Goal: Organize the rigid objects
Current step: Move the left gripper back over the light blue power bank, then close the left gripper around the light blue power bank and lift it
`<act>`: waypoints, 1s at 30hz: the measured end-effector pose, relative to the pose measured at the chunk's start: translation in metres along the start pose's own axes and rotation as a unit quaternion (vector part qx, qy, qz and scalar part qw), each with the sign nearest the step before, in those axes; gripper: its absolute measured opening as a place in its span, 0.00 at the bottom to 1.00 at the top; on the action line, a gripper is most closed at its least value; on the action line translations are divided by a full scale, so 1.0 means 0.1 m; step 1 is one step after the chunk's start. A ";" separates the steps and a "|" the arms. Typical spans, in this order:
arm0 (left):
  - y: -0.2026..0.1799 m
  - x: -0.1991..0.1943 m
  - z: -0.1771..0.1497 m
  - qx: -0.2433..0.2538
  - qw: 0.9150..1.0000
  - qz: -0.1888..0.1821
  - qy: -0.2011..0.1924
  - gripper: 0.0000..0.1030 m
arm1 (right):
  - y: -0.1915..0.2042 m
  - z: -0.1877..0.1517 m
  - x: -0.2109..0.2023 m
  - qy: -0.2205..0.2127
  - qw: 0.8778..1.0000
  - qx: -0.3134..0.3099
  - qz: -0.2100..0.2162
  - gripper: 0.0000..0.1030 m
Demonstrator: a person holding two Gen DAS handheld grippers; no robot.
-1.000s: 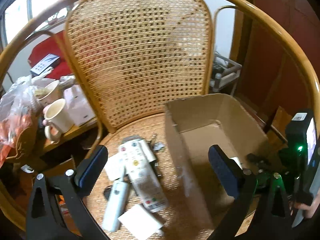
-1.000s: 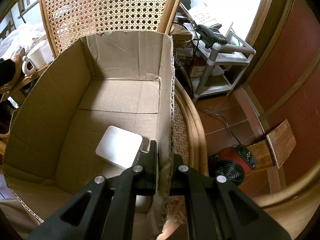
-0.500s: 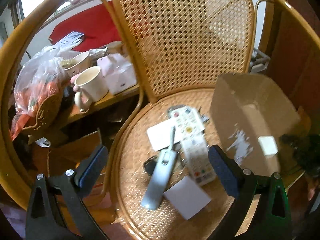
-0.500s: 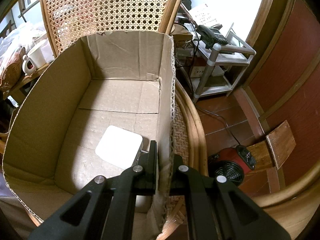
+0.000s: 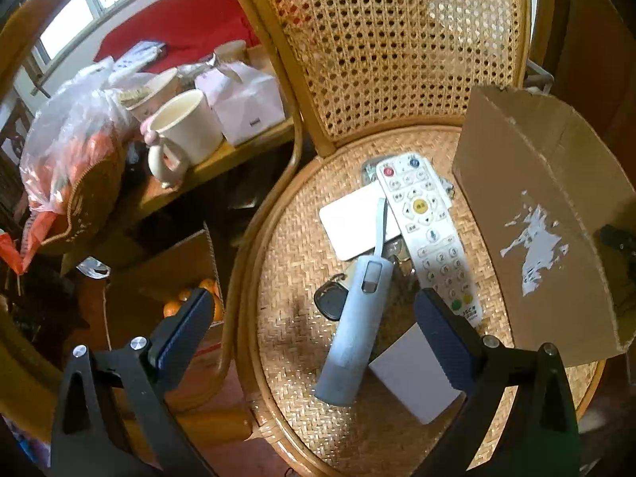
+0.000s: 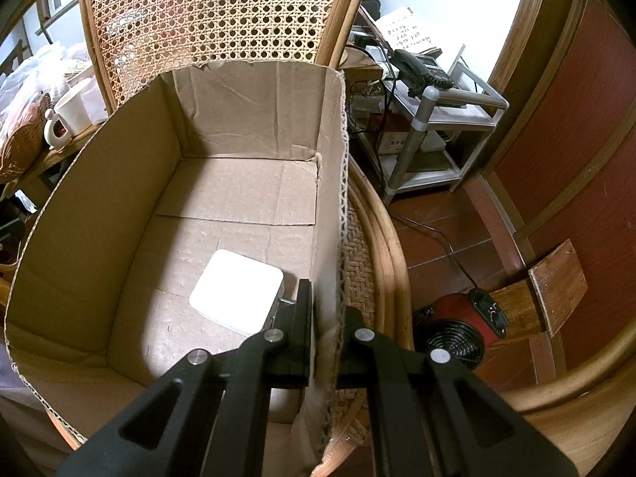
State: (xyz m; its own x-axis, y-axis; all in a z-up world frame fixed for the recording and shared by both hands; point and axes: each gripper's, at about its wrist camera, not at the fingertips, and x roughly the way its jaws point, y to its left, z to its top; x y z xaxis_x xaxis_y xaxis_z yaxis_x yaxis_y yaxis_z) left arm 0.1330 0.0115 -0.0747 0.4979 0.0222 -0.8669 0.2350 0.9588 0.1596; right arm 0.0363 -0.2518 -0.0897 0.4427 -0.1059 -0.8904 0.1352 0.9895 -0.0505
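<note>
Below the left gripper (image 5: 310,326), whose fingers stand spread and empty, the blue-grey remote (image 5: 357,314) lies on the chair seat (image 5: 290,238), its long axis running away from the camera between the two pads. Counted on the seat beside the cardboard box (image 5: 548,214): two remotes, the second white (image 5: 425,226); two flat white pieces, a card (image 5: 353,222) and a small box (image 5: 413,373); one black key fob (image 5: 330,302). Inside the cardboard box lies one white adapter (image 6: 236,292). The right gripper (image 6: 324,342) is pinched onto the cardboard box's wall, so the left is judged nearer the remotes.
</note>
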 end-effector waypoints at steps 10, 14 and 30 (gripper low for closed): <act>0.03 0.30 0.04 0.001 0.999 -0.004 0.048 0.97 | 0.01 0.00 0.00 0.001 1.000 0.002 0.000 0.07; 0.01 0.36 0.03 0.006 0.998 0.003 0.062 0.97 | 0.01 0.00 0.00 0.000 1.000 0.001 0.000 0.07; 0.05 0.59 0.02 -0.007 0.993 -0.072 0.097 0.64 | 0.02 0.00 0.00 0.001 1.000 0.002 -0.001 0.07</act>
State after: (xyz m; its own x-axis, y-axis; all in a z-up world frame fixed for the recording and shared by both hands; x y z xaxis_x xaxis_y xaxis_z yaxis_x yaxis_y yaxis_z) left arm 0.1649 0.0168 -0.1238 0.2900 -0.0621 -0.9550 0.2790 0.9600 0.0223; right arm 0.0366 -0.2497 -0.0903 0.4416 -0.1072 -0.8908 0.1394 0.9890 -0.0499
